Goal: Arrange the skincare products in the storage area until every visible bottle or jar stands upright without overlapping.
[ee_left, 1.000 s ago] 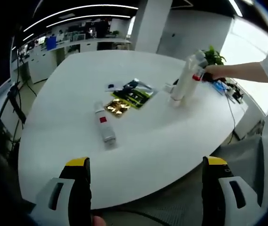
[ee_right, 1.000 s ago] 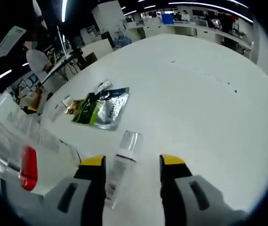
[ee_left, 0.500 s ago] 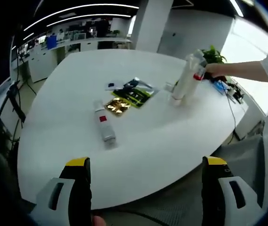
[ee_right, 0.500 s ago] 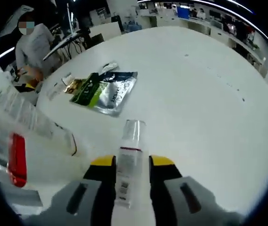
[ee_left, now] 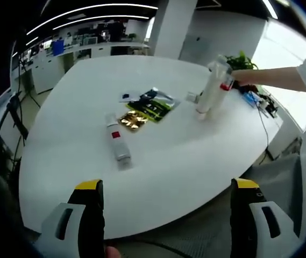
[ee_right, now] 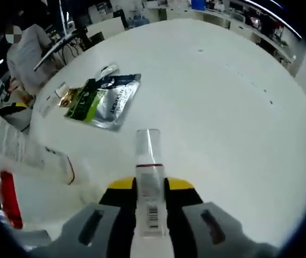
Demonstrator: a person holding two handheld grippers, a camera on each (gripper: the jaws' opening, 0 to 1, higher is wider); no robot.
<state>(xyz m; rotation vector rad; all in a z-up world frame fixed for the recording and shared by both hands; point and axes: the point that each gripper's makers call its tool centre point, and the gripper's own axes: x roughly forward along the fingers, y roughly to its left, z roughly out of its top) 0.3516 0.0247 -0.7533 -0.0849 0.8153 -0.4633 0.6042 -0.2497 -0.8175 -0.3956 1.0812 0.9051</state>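
Note:
A white bottle with a red label (ee_left: 116,142) lies on its side on the white table (ee_left: 169,156), well ahead of my left gripper (ee_left: 166,215), whose jaws stand wide open with nothing between them. A tall white bottle with a red mark (ee_left: 211,88) stands at the far right; it looms blurred at the left of the right gripper view (ee_right: 7,183). My right gripper (ee_right: 149,185) is shut on a small bottle with a clear cap (ee_right: 148,161), which points away from me. That small bottle (ee_left: 191,98) peeks out beside the tall one.
Green and silver sachets (ee_left: 151,105) and a gold one (ee_left: 133,119) lie flat mid-table; the sachets (ee_right: 101,99) lie ahead left of my right gripper. A sleeved arm (ee_left: 274,79) reaches in from the right. A person (ee_right: 26,51) sits beyond the table's edge.
My right gripper's jaws have closed from apart onto the small clear-capped bottle. The left gripper and the lying bottle have stayed put.

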